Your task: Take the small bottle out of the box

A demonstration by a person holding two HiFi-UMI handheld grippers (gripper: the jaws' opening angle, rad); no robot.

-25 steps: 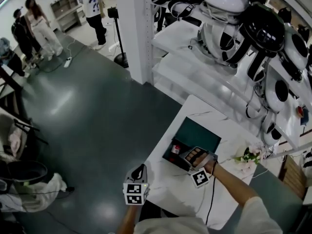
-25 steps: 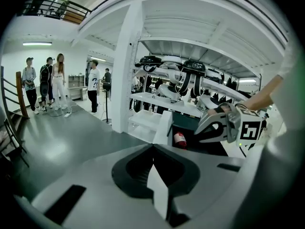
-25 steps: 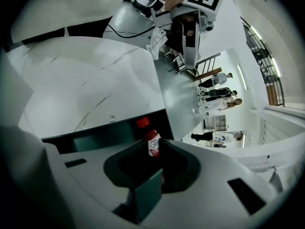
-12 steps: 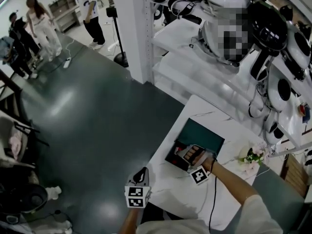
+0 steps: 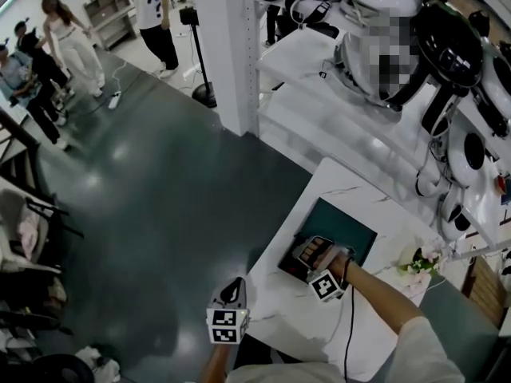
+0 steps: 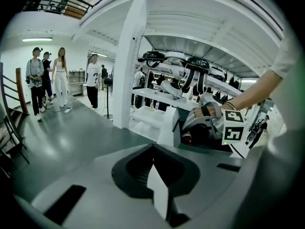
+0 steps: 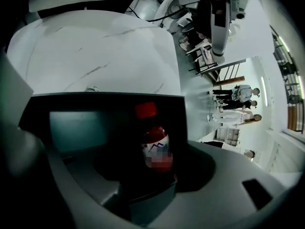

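A dark box with its teal-lined lid laid open sits on the white marble table. My right gripper reaches down into the box. In the right gripper view a small bottle with a red cap, red contents and a white label lies inside the dark box, in line with my right gripper. The jaws are wide and closing; no pad presses on the bottle. My left gripper hangs shut and empty off the table's near-left edge.
Pink and white flowers lie on the table right of the box. A white pillar and shelves of robot parts stand behind. Several people are on the grey floor at far left.
My right gripper stays in the box's near end and the left one keeps its place off the table edge. The head view has shifted slightly, and the people at far left have moved.
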